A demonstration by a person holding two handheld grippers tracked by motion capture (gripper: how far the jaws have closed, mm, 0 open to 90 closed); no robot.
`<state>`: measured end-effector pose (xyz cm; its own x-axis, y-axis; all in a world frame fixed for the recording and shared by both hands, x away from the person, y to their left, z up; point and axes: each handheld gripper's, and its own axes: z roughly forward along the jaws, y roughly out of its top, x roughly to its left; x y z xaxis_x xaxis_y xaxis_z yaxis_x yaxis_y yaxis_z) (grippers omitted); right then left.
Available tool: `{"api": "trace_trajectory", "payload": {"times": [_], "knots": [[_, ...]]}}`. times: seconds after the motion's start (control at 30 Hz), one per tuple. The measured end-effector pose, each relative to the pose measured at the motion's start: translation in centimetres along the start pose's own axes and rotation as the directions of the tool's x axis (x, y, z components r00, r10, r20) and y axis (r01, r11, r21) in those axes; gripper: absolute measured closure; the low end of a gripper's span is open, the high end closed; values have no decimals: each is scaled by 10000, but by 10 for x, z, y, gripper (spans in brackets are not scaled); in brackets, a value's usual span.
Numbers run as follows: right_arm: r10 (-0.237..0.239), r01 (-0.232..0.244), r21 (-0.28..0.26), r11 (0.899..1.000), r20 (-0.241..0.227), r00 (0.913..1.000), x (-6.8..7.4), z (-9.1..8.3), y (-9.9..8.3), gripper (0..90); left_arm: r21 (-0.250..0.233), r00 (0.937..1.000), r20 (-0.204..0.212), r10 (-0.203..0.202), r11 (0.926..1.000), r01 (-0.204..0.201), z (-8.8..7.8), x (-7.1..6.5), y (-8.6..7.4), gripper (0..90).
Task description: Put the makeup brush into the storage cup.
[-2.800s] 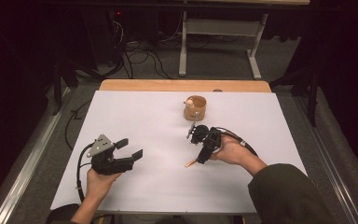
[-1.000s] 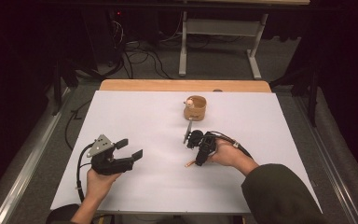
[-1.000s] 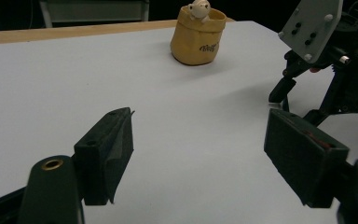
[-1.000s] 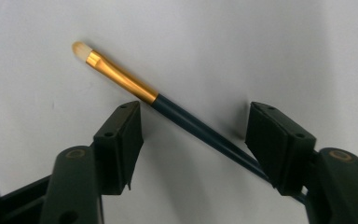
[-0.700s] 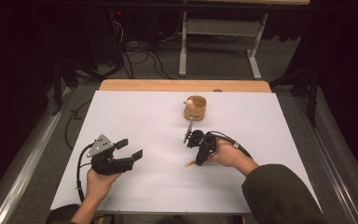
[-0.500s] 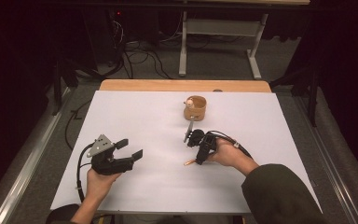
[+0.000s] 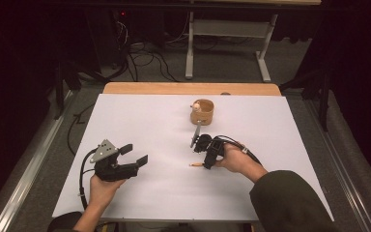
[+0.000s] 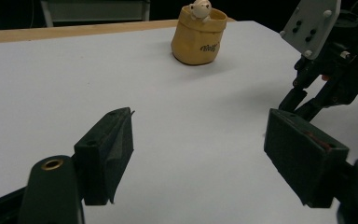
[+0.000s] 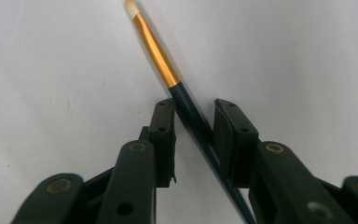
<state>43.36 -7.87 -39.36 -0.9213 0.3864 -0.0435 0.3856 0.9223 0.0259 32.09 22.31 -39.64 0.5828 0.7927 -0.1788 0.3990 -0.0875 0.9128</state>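
Observation:
A paintbrush [image 9: 161, 51] with a gold ferrule, pale bristles and a dark handle lies on the white table [image 7: 149, 116]. My right gripper [image 9: 193, 140] points down at it, shut on the paintbrush, whose handle runs slantwise between the two pads. From above, the brush tip [image 7: 193, 165] sticks out left of the right gripper [image 7: 206, 163]. My left gripper [image 7: 134, 153] hovers at the front left, open and holding nothing. In the left gripper view its jaws [image 8: 198, 158] stand far apart, and the right gripper [image 8: 307, 100] shows at the right edge.
A tan sack-shaped cup [image 7: 202, 112] with a small pale figure in its mouth stands behind the right gripper, and also shows in the left gripper view [image 8: 199, 35]. A wooden edge [image 7: 188, 88] borders the table's far side. Cables and a metal stand lie on the floor beyond.
The right gripper has come down and slightly left onto the brush since the earliest frame, then held still. The left gripper has not moved.

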Motion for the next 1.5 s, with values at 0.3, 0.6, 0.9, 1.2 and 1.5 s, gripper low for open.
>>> {"api": "trace_trajectory", "payload": {"times": [0.3,0.6,0.9,1.2,1.5], "knots": [[-23,23,56,10000,-51,10000,0,0,0,789,14,10000,-11,16,10000,-16,0,0,0,244],[-35,36,101,9999,-118,9999,0,0,0,841,38,10000,-10,44,10000,-44,0,0,0,245],[-98,99,159,9998,-56,9999,1,0,1,846,29,10000,-16,34,10000,-34,0,0,0,245],[-97,97,21,10000,-25,10000,2,0,-1,849,45,10000,-18,24,10000,-24,0,0,0,245],[-66,64,-114,9999,-157,9999,1,-1,-3,850,66,10000,-15,37,10000,-37,1,0,0,245]]}}
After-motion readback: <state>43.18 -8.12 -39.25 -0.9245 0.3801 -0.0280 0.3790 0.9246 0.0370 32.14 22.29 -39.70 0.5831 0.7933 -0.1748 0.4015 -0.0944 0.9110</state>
